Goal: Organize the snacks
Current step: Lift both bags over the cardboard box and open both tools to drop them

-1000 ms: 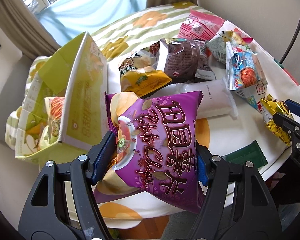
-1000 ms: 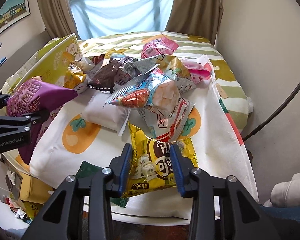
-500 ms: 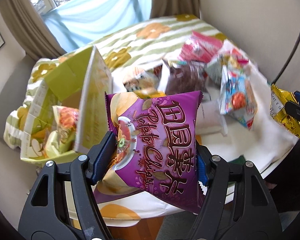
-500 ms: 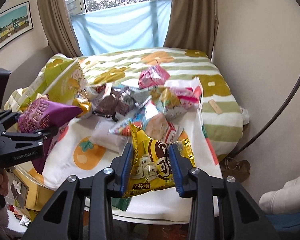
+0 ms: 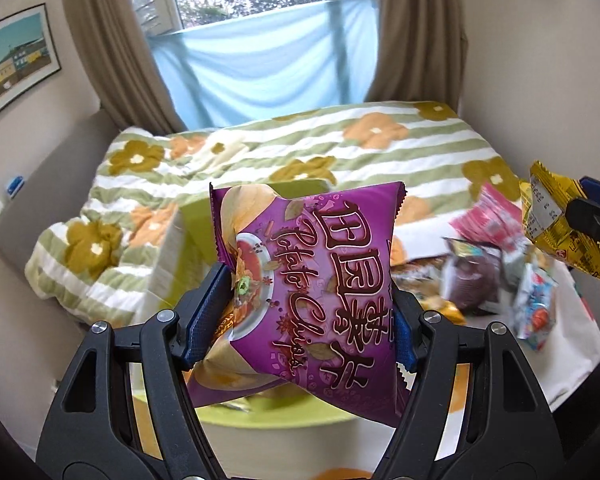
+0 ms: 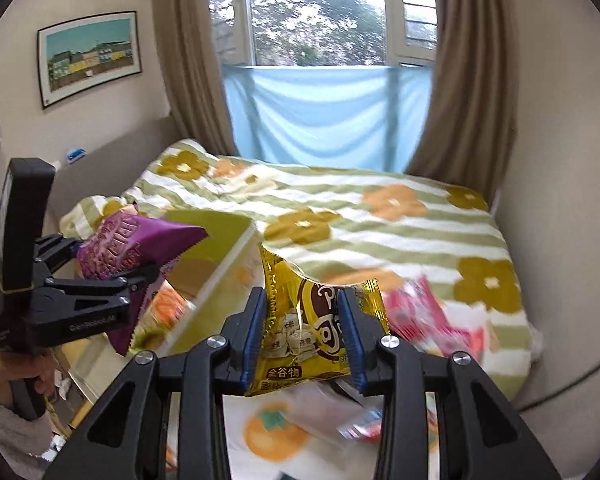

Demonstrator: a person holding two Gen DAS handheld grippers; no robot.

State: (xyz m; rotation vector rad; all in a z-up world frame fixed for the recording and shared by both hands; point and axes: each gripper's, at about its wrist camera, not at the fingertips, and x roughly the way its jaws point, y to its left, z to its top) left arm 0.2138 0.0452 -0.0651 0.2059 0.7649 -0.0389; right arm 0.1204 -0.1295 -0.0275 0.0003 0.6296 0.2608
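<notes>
Because both packets must go into the green box [image 6: 204, 264] at the left, we keep the left tool [image 5: 306, 312] pinching the purple chips bag [image 5: 312, 280] and the right tool [image 6: 302, 336] pinching the yellow snack packet [image 6: 312, 332] above the surface [image 6: 284, 432].

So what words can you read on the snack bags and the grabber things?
"Potato Chips" and "田园薯片": purple chip bag, in the left gripper.
"全谷物": yellow snack bag, in the right gripper; its other print is partly hidden.
"GenRobot.AI": left gripper's side, somewhat blurred.
Bags on the table: too blurred.
</notes>
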